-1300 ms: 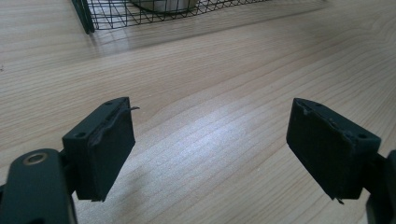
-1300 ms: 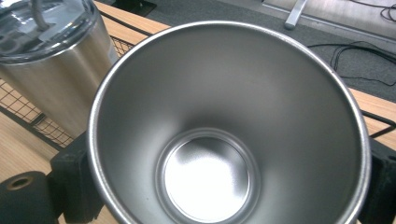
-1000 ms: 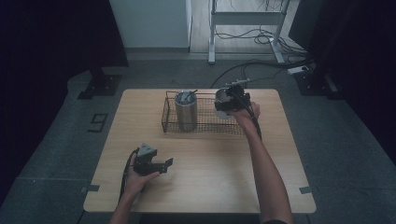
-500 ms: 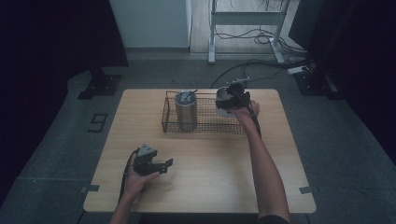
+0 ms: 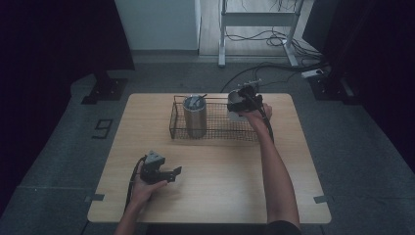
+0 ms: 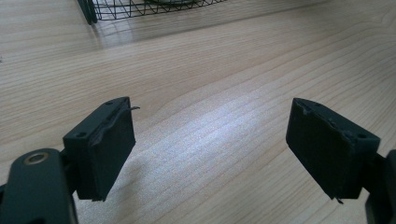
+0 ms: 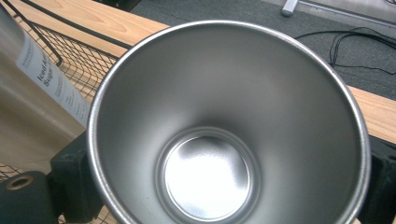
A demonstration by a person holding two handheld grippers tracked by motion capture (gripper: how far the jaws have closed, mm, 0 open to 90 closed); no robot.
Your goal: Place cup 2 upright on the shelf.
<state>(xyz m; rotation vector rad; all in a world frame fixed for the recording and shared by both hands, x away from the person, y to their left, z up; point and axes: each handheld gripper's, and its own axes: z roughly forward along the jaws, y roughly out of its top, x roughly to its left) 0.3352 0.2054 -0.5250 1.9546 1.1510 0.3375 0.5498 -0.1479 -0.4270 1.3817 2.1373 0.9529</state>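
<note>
My right gripper (image 5: 241,104) hovers over the right end of a wire basket (image 5: 215,131) at the back of the wooden table. It is shut on an empty stainless steel cup (image 7: 219,116), and I look straight into the cup's mouth, with a jaw against its wall on each side. A taller steel tumbler (image 5: 195,115) with a paper label (image 7: 53,84) stands upright in the basket's left part, just beside the held cup. My left gripper (image 5: 173,172) rests near the table's front left, pointing right. Its jaws (image 6: 210,149) stand apart over bare wood with nothing between them.
The wooden table (image 5: 210,196) has open surface between the basket and the front edge. Beyond its far edge lie dark floor, cables (image 5: 274,68) and a metal frame's legs (image 5: 222,54). Dark curtains close in on both sides.
The right gripper with the cup has shifted slightly over the basket's right end. The left hand has stayed where it was.
</note>
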